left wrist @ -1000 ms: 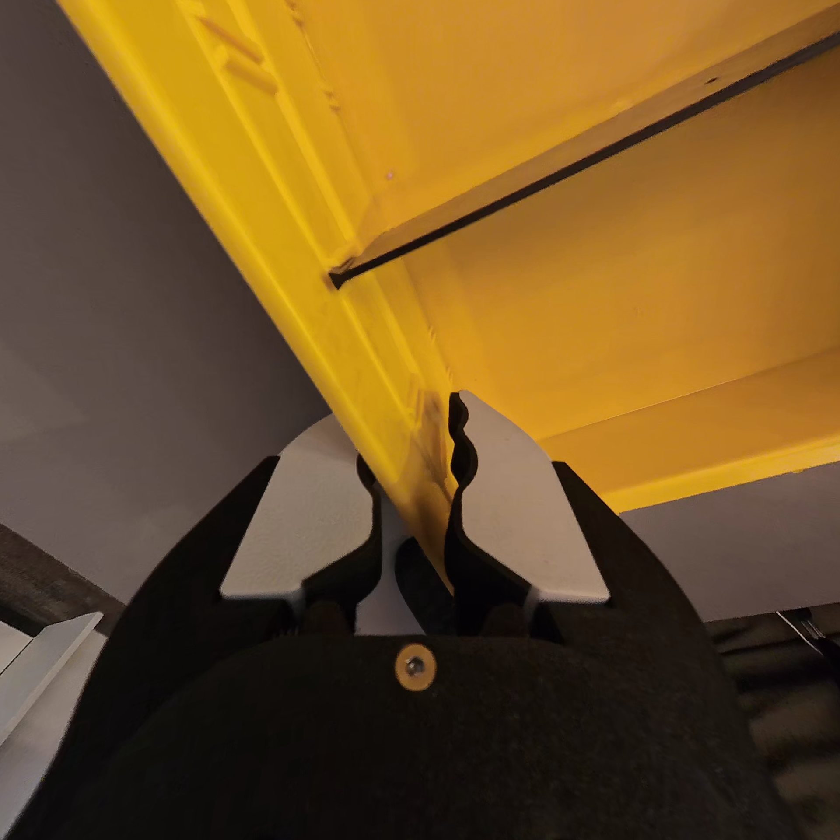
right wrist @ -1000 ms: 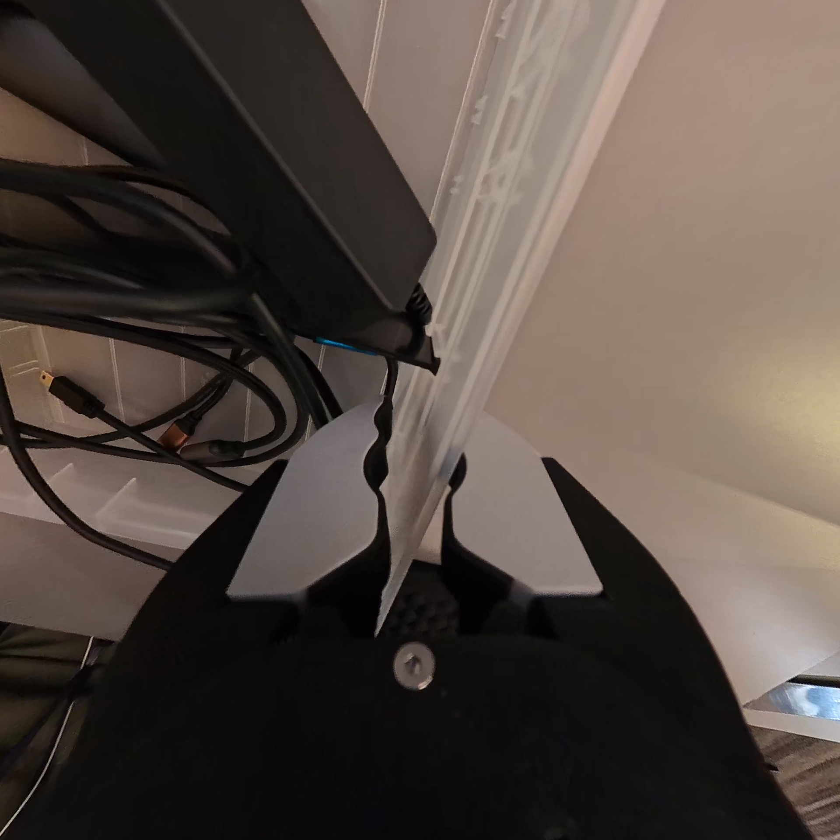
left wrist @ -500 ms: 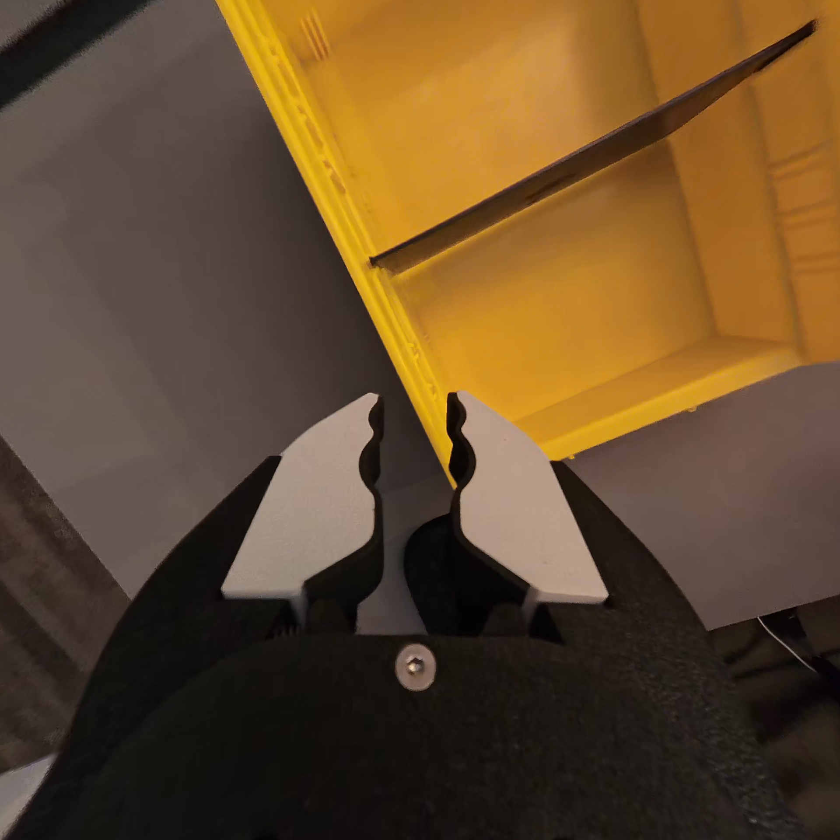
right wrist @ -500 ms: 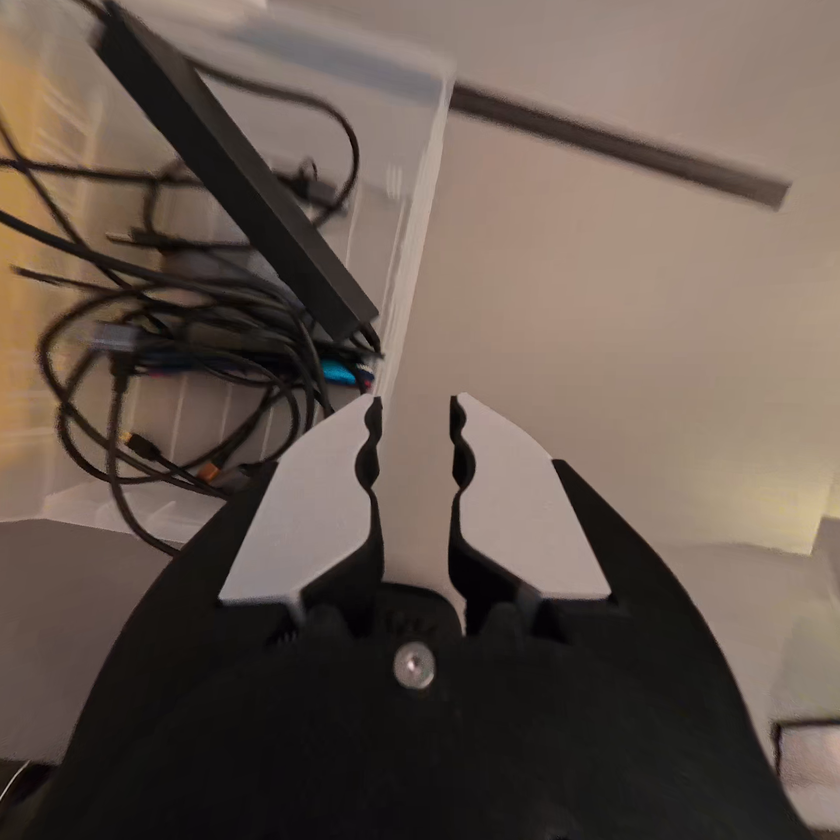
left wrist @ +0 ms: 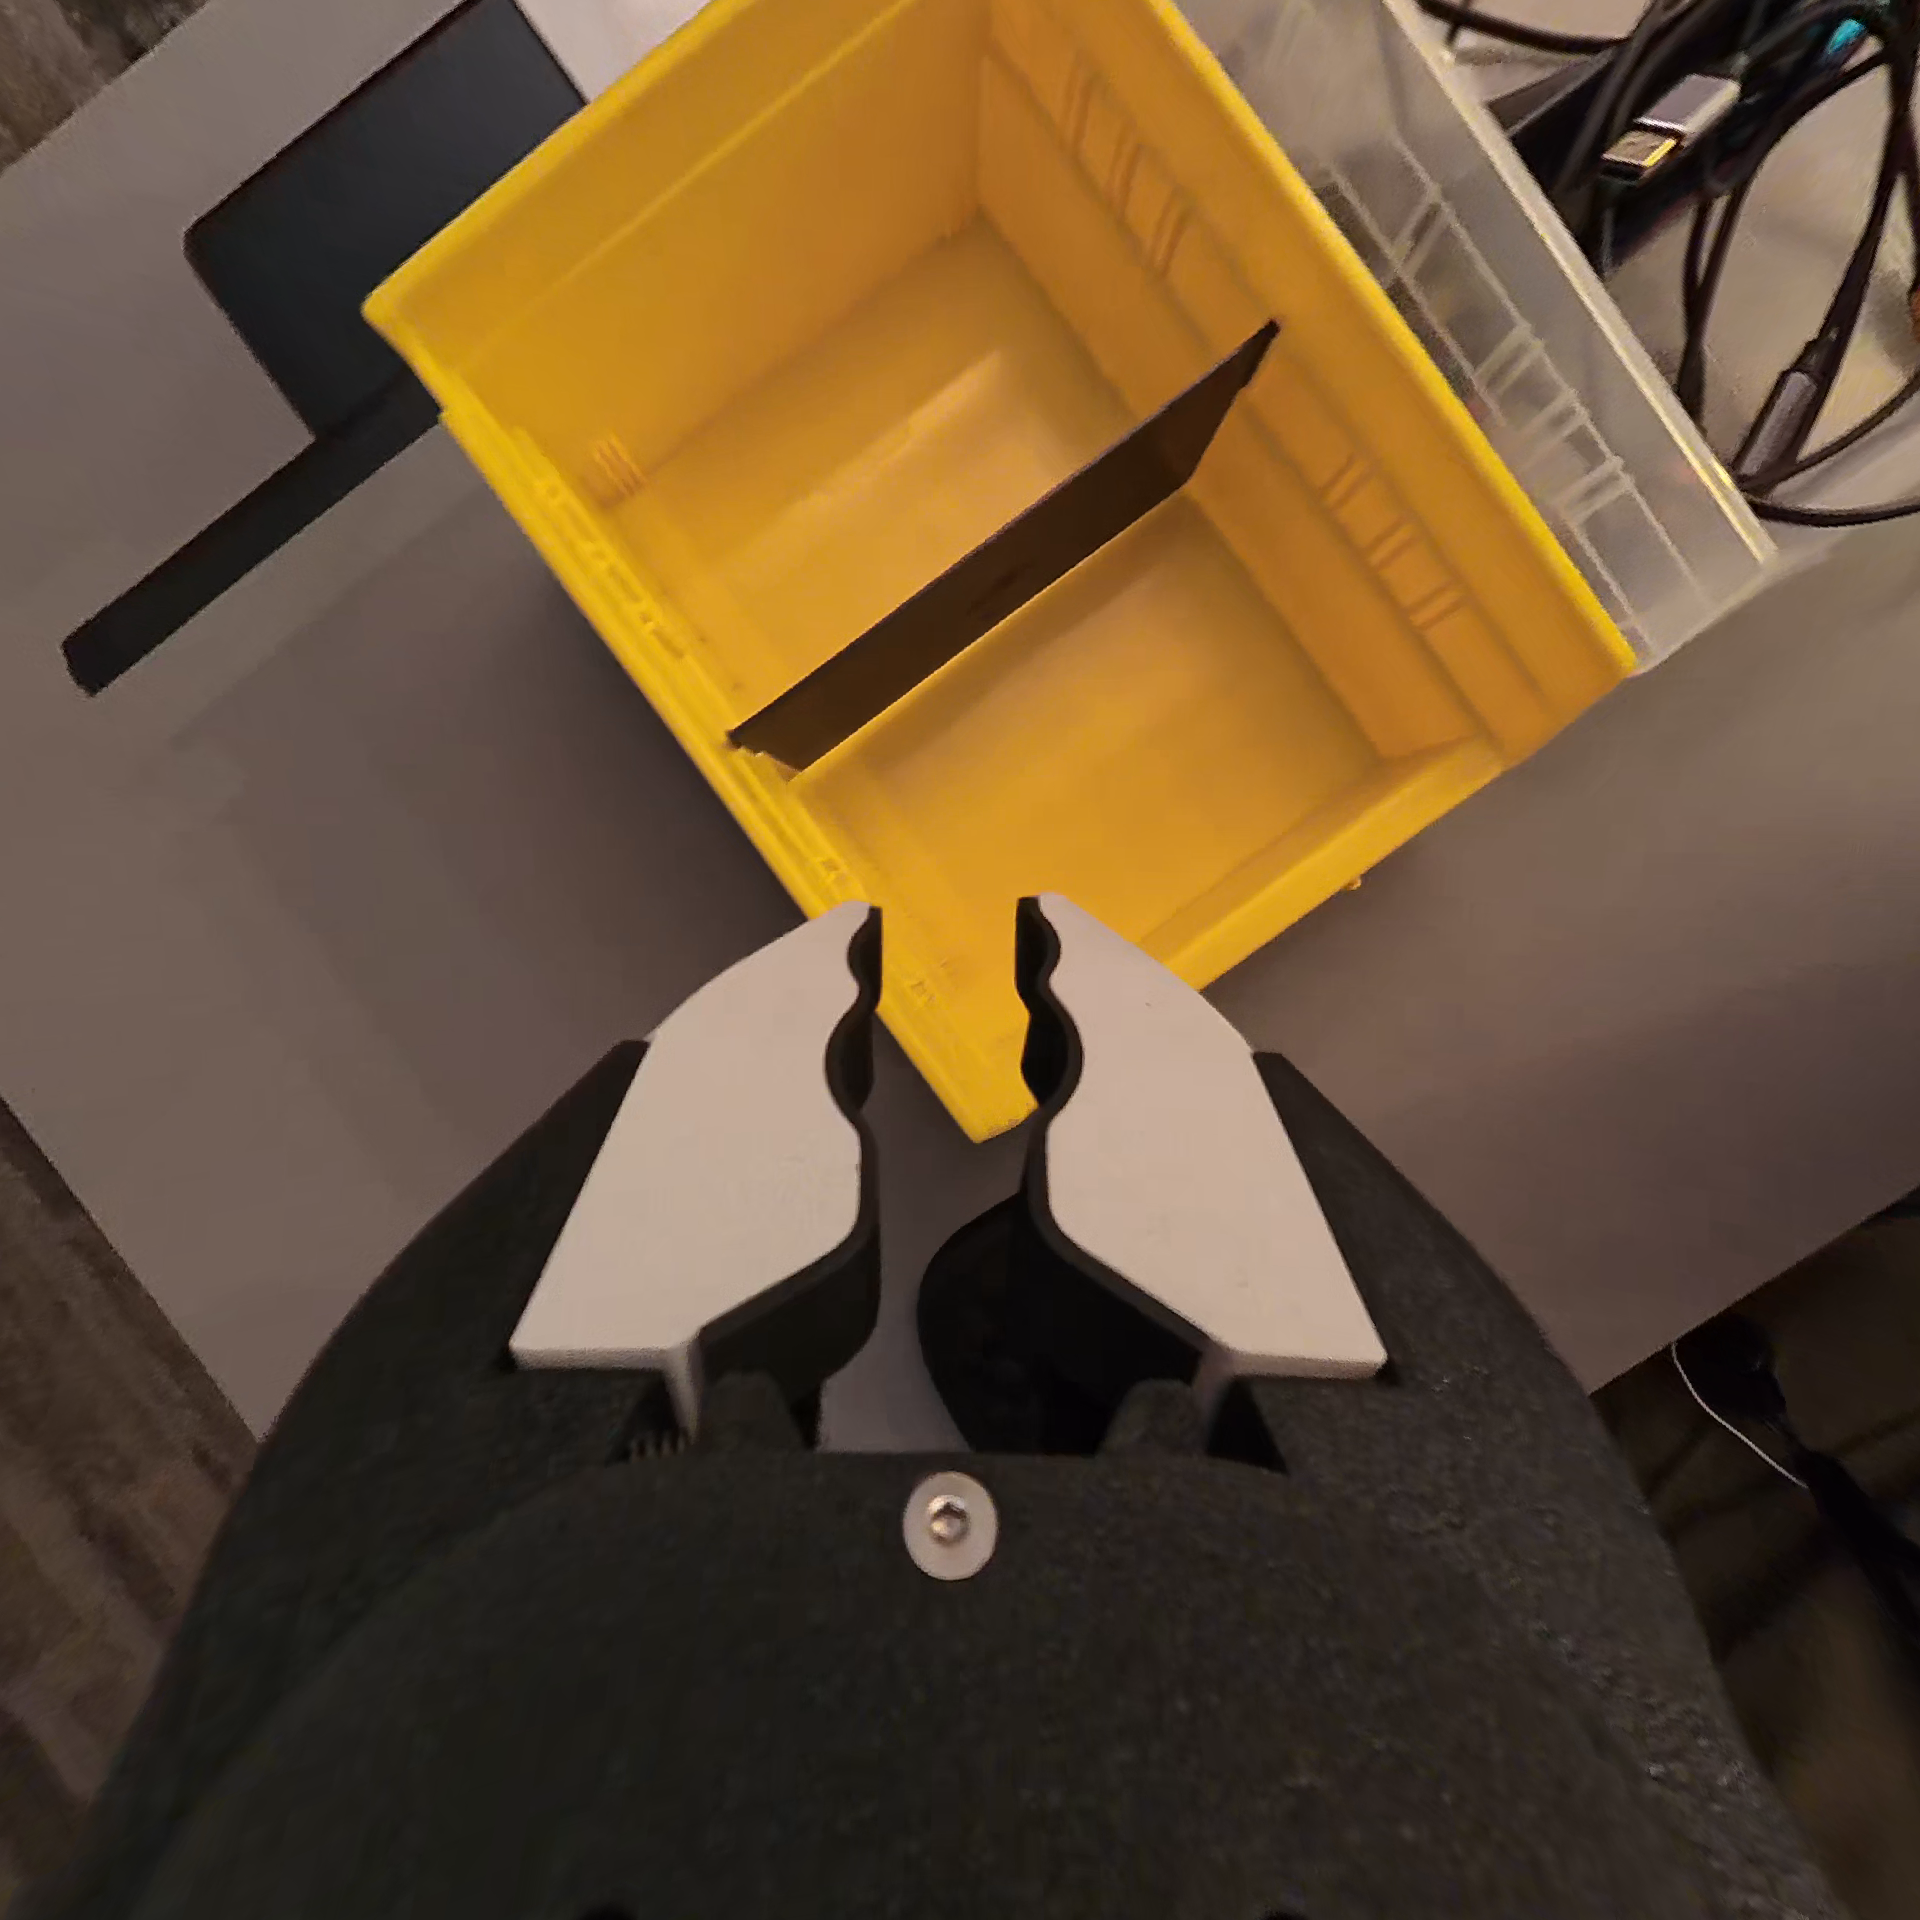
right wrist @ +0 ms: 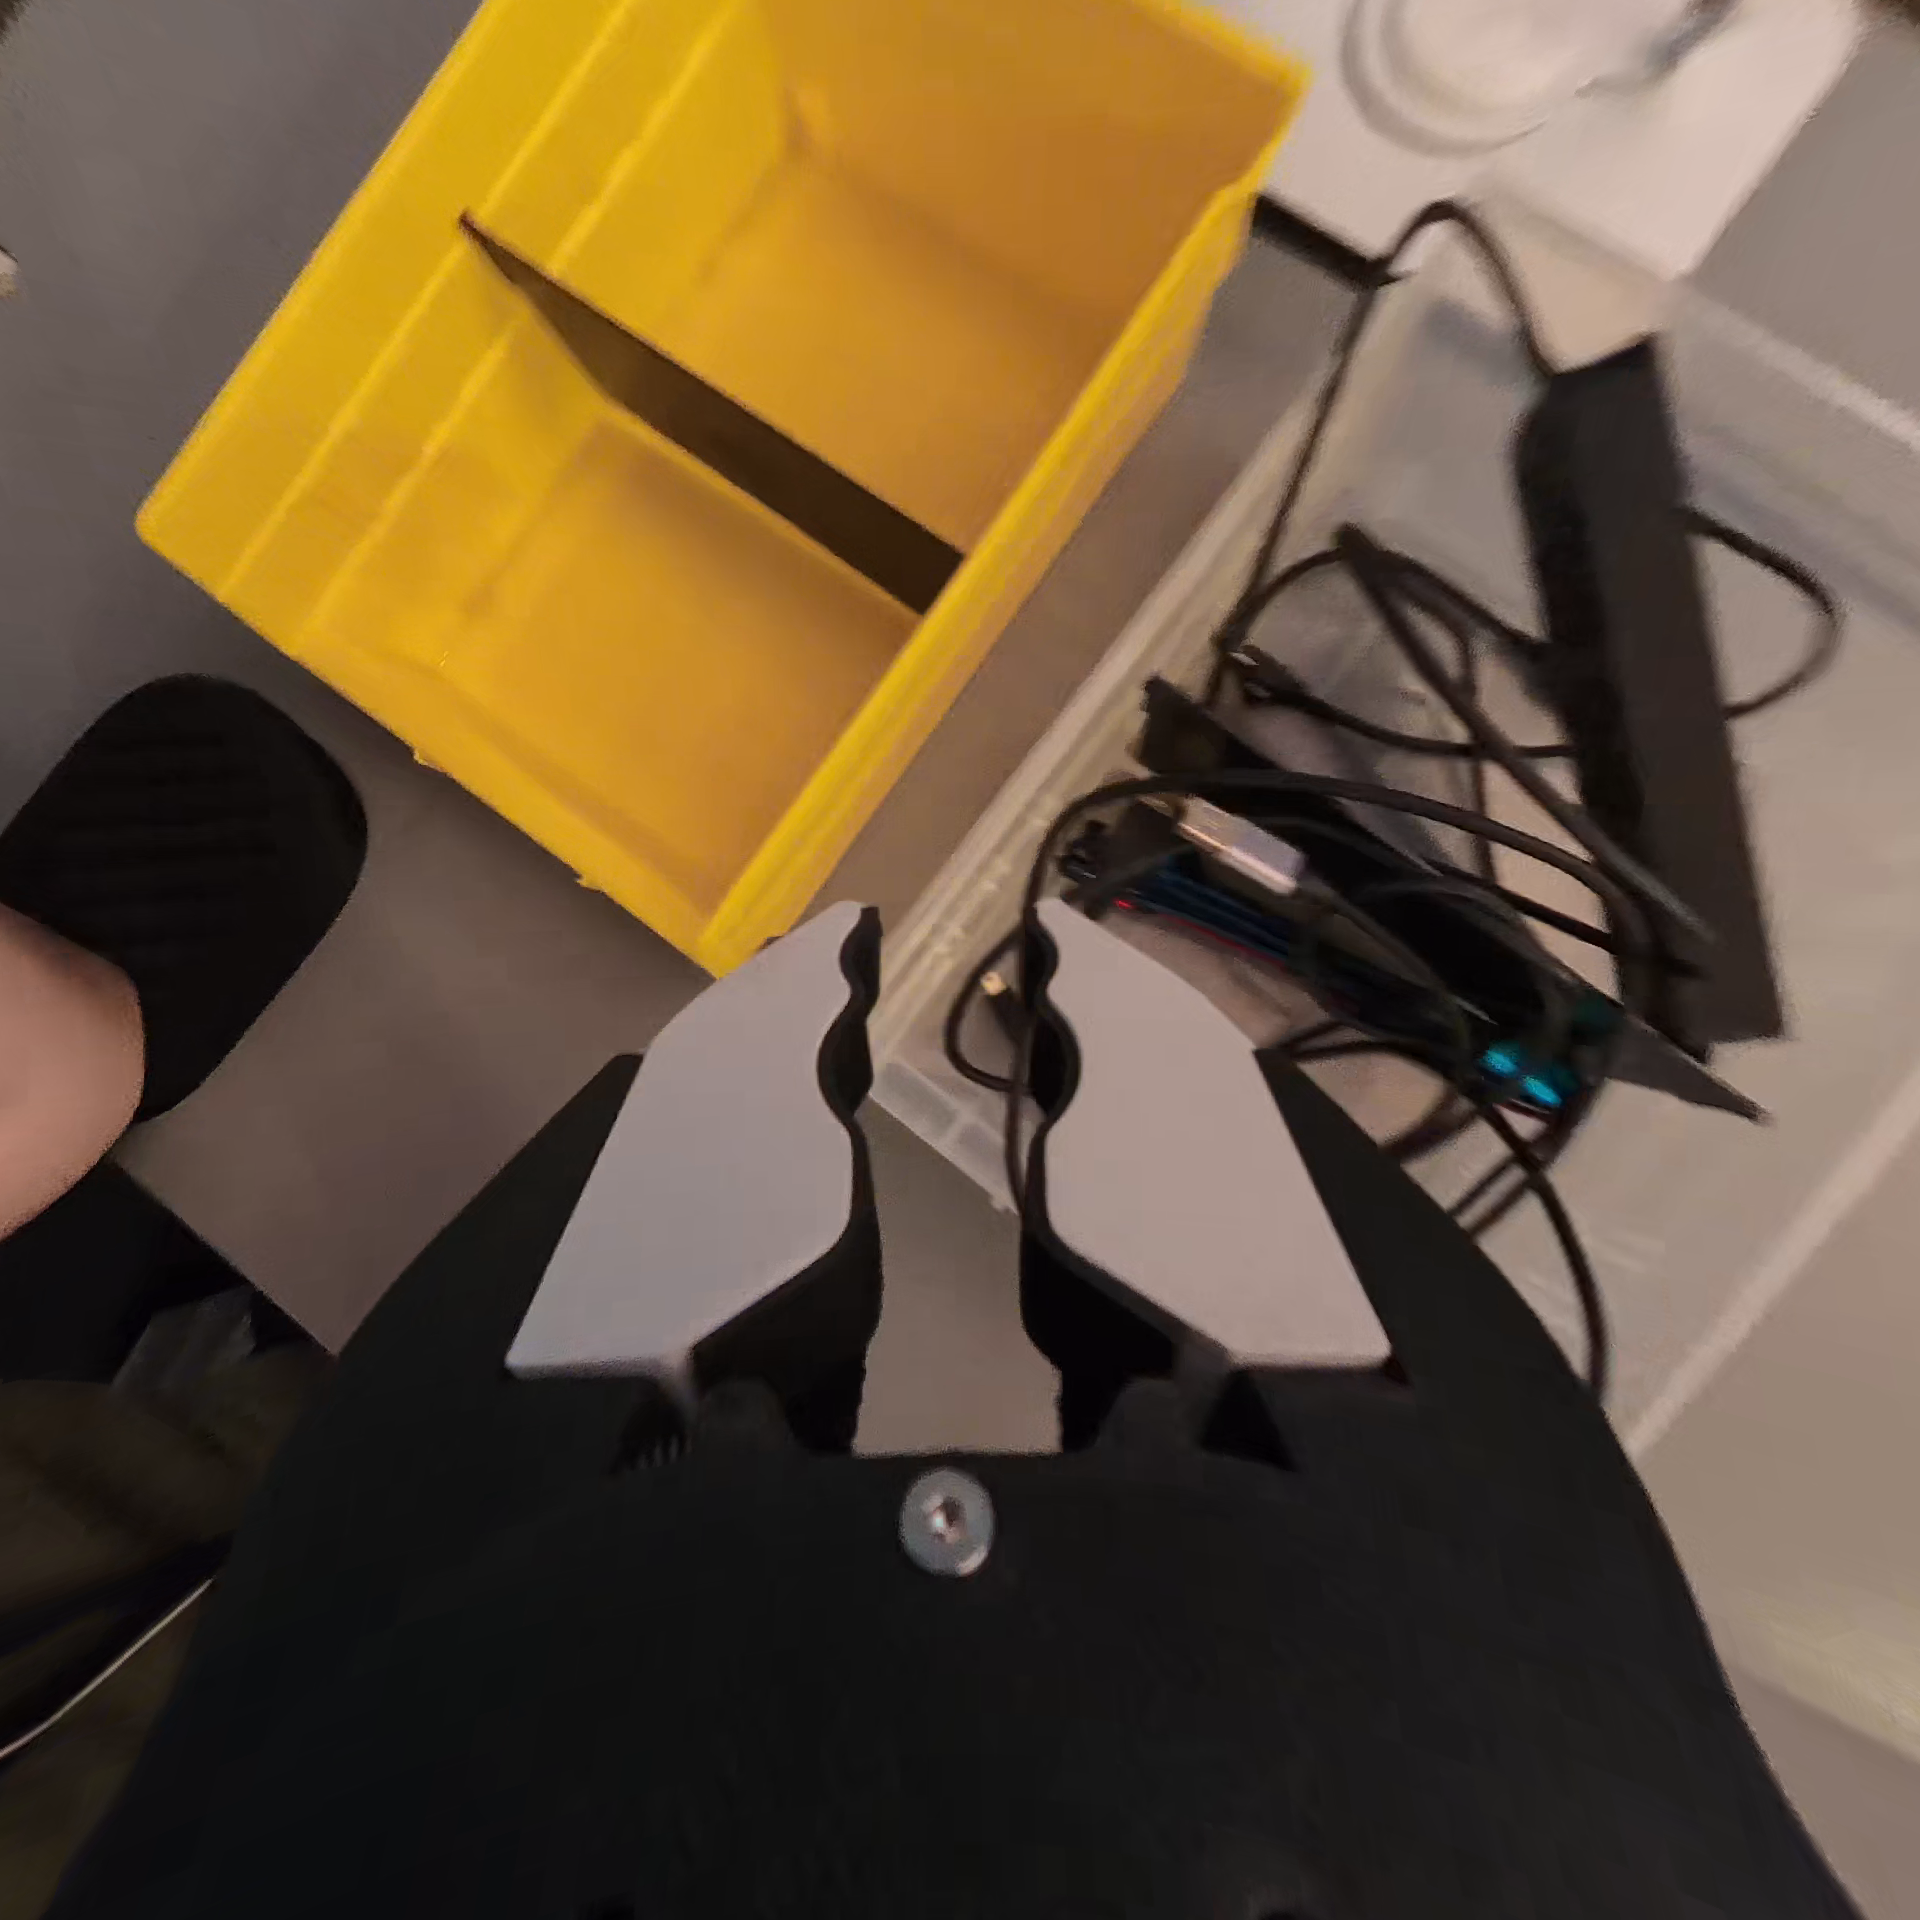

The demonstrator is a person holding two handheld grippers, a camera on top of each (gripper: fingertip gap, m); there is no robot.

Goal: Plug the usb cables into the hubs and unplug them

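Note:
A clear bin holds a long black hub, a second hub with blue ports, a silver USB plug and tangled black cables. My right gripper is open and empty above the bin's near corner. My left gripper is open and empty above the near corner of an empty yellow bin. A black divider splits the yellow bin. The clear bin and its cables also show at the top right of the left wrist view.
The yellow bin stands right against the clear bin on a grey table. A black flat piece lies at the table's far left. The left gripper's body and a hand are at the left. A white item sits behind. About 25 cm separates my left fingertips from my right.
Both grippers have pulled back and up from the bin walls they straddled. The left has left the yellow bin's wall, the right the clear bin's wall. Both bins now show from above.

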